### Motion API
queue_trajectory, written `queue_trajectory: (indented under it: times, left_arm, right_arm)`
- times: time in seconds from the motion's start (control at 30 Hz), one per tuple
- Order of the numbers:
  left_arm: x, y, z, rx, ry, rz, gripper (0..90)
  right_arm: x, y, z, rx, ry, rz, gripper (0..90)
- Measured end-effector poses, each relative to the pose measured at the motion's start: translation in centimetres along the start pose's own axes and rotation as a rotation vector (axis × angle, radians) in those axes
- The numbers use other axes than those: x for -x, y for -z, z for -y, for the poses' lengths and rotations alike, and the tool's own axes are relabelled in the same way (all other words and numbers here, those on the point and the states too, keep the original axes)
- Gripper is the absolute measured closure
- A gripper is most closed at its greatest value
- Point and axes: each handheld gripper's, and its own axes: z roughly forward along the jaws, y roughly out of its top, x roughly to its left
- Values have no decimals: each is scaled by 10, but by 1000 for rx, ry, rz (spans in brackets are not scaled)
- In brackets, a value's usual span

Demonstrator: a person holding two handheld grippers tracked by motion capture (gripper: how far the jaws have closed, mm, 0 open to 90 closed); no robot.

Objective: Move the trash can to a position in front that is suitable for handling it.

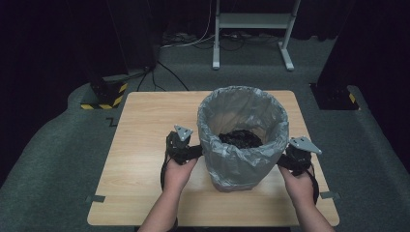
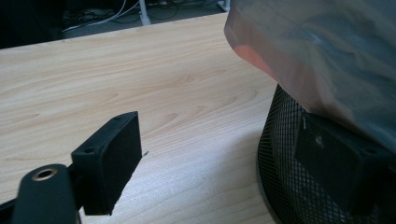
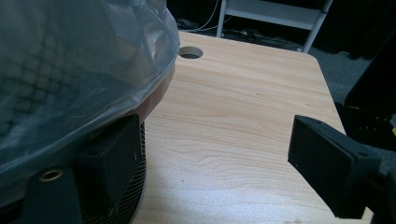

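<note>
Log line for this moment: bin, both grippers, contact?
bin: upright on table, grey liner over rim | left gripper: open, at bin's left side | right gripper: open, at bin's right side | grasp: none yet

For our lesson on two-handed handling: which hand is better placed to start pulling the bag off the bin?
Neither clearly. The left gripper and right gripper flank the bin, each with open jaws, one against the mesh under the bag's hanging edge. Probably both together.

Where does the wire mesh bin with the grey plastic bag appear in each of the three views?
High view: the mesh bin stands at centre, on the table.
Left gripper view: it is at the right edge, under the bag.
Right gripper view: it is at the left side, low.
Shared landmark: the table.
</note>
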Motion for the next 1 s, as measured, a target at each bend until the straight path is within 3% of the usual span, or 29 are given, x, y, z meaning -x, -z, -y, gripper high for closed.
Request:
queue_trajectory:
  times: [0.2, 0.43, 0.53, 0.63, 0.7, 0.8, 0.83, 1.0]
  left_arm:
    - [-15, 8, 9, 13, 43, -11, 144]
    - [-41, 37, 29, 39, 52, -16, 145]
    - [-46, 44, 34, 42, 51, -7, 147]
    - [-52, 51, 42, 73, 34, 33, 148]
    - [-60, 52, 42, 91, 44, 62, 148]
    - [-62, 57, 38, 127, 47, 56, 148]
    - [-61, 60, 34, 153, 43, 63, 148]
    - [-51, 61, 28, 191, 13, 106, 148]
  right_arm:
    - [2, 8, 1, 16, -1, 4, 148]
    - [4, 22, 6, 61, 3, -1, 147]
    - [4, 26, 8, 60, 7, -1, 147]
    - [5, 27, 10, 62, 5, -6, 145]
    - [7, 27, 13, 66, 15, -8, 141]
    - [10, 28, 13, 67, 24, 5, 141]
    - [14, 31, 13, 81, 9, 4, 141]
    - [22, 42, 8, 142, -36, -2, 142]
